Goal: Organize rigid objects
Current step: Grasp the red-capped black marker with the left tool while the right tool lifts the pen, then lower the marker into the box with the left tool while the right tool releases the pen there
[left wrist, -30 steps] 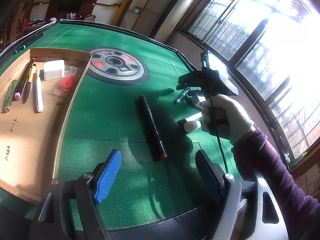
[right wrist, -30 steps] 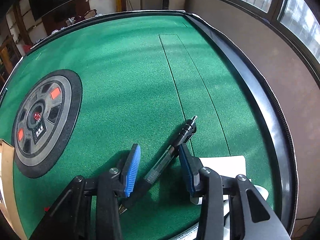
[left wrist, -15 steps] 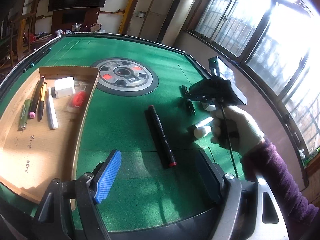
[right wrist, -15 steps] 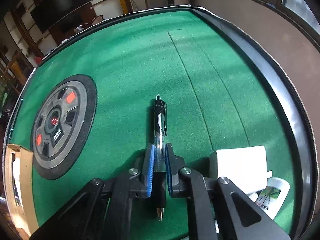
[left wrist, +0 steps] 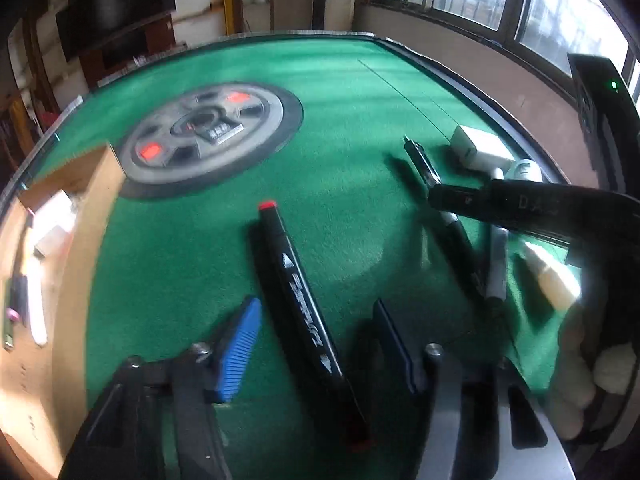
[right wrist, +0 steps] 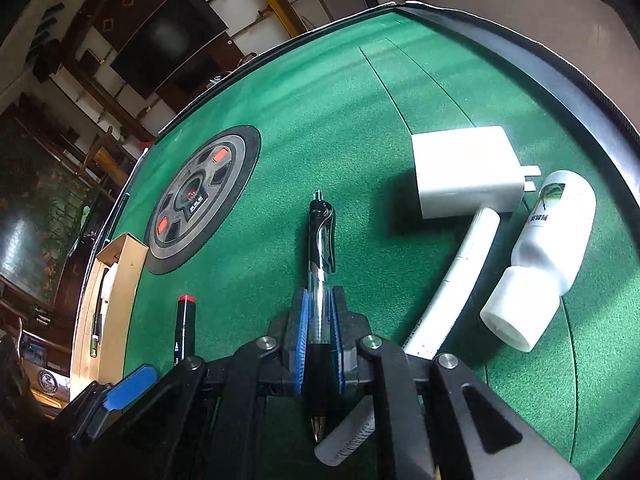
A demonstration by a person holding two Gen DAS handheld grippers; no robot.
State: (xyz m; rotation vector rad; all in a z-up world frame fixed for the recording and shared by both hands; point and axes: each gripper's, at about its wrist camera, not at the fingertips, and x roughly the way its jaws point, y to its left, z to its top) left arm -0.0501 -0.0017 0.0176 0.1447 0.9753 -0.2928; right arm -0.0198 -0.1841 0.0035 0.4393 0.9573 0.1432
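My right gripper [right wrist: 319, 330] is shut on a black clear-barrel pen [right wrist: 320, 248], held above the green table. In the left wrist view that pen [left wrist: 420, 160] sticks out past the right gripper's fingers [left wrist: 460, 200]. My left gripper [left wrist: 316, 344] is open, with its jaws on either side of a black marker with red ends [left wrist: 300, 296] lying on the felt. The marker's red tip also shows in the right wrist view [right wrist: 187, 312]. A cardboard tray [left wrist: 76, 240] with several pens lies to the left.
A white charger [right wrist: 464, 172], a white marker [right wrist: 460, 272] and a white bottle [right wrist: 540, 256] lie on the felt at right. A round grey console [left wrist: 212, 136] sits in the table's middle. The table's black rim [right wrist: 580, 92] runs along the right.
My left gripper has dropped and moved forward, so the black marker now lies between its open jaws. My right gripper, shut on the pen, has lifted it off the felt.
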